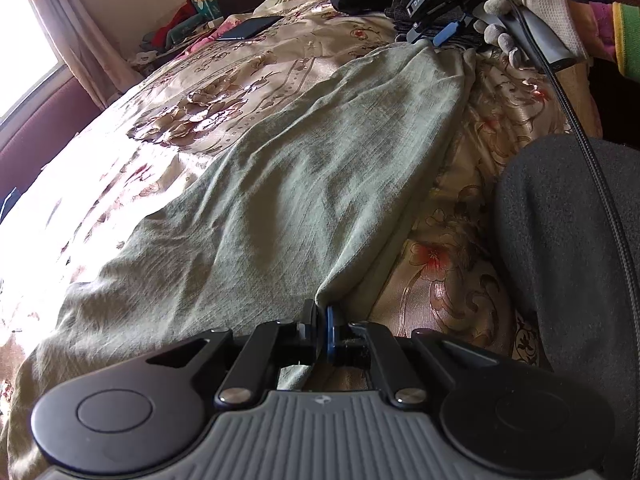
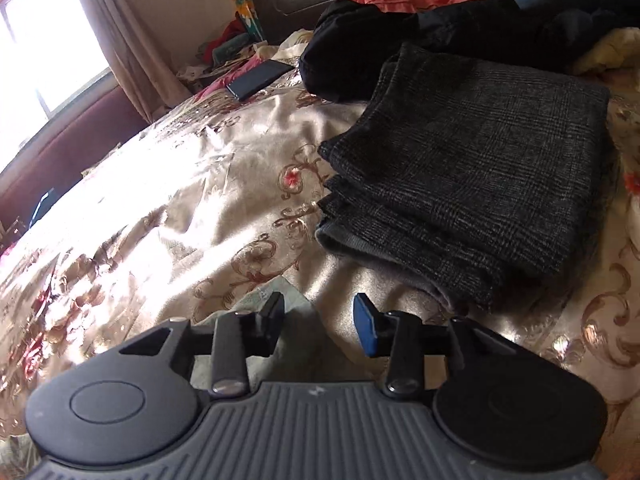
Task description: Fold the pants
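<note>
Pants [image 1: 280,184], green, lie spread across floral bedspread [image 1: 460,280] w/ bare sunlit cover to the left, near corner clamped in left gripper [image 1: 320,328], right gripper [image 2: 320,316] low over far hem, jaws apart, folded grey garment [image 2: 480,168] just beyond.

Readable text: one label
"DAS" in white on right gripper [image 1: 434,38] body, upper right of left wrist view.

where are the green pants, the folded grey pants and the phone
green pants [image 1: 304,184], left wrist view, middle of the spread cloth
folded grey pants [image 2: 480,168], right wrist view, top face of the stack
phone [image 2: 258,78], right wrist view, middle of its dark screen
</note>
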